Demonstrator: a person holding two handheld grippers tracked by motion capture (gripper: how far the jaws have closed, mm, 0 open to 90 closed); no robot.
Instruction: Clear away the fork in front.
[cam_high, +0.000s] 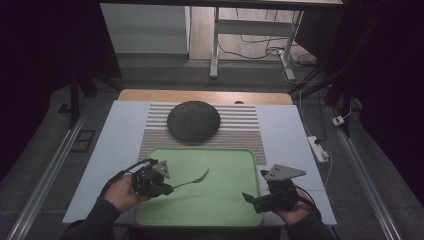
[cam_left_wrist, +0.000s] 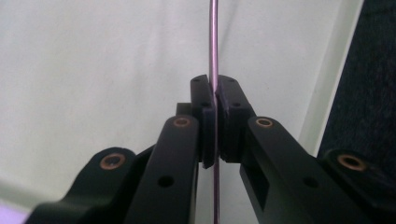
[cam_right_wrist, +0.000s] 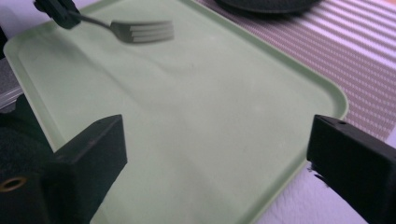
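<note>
Over the green tray (cam_high: 225, 200), which lies bare on my table (cam_high: 115, 145), I see the fork (cam_high: 192, 180) held aloft; my left gripper (cam_high: 167, 189) has its jaws pinched tight on the handle; my right gripper (cam_high: 248, 197) hangs at the tray's right edge, jaws spread wide, holding nothing; beyond sits a dark plate (cam_high: 193, 120) on a striped mat (cam_high: 240, 131).

Dim, dark-edged high view; brighter, soft gripper views, blurred fork (cam_right_wrist: 140, 31) tines and near black jaws.
</note>
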